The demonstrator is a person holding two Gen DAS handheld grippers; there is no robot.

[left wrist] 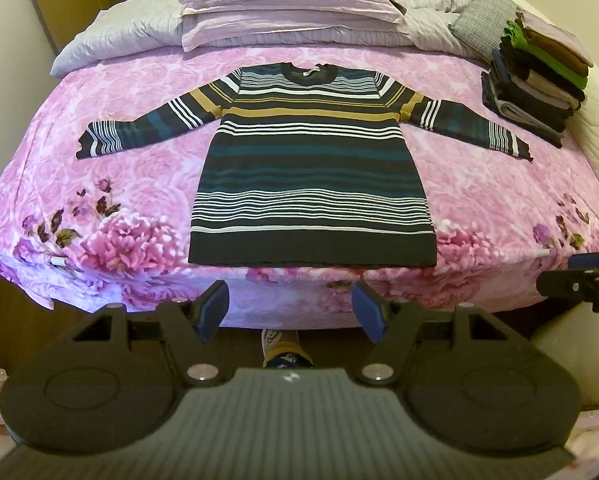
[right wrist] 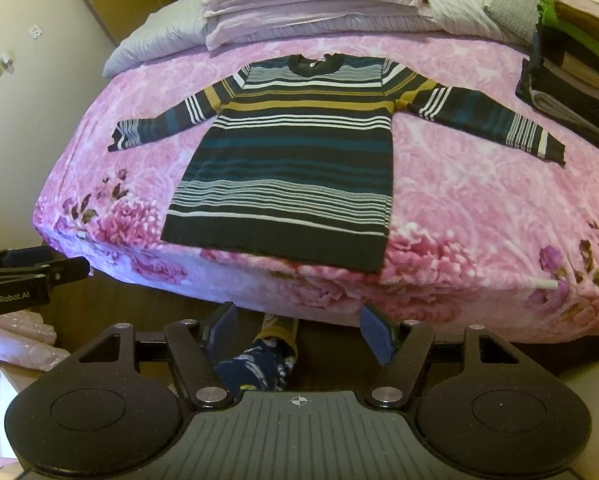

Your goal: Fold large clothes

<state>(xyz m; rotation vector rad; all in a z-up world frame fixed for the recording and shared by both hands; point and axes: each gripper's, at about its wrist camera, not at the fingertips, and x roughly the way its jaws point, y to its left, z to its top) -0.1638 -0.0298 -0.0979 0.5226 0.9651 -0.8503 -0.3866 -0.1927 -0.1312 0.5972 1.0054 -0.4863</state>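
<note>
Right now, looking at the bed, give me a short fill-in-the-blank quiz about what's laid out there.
1. The striped sweater lies flat with both sleeves spread ____.
2. The stack of folded clothes sits to the sweater's ____ in both views.
3. The left gripper and right gripper both hold ____.
4. The blanket under the sweater is printed with ____.

Missing words: out; right; nothing; flowers

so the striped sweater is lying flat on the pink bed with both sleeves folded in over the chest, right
Not quite. The striped sweater lies flat on the pink bed, but both sleeves are spread straight out to the sides, not folded in. The left wrist view shows it.
</note>
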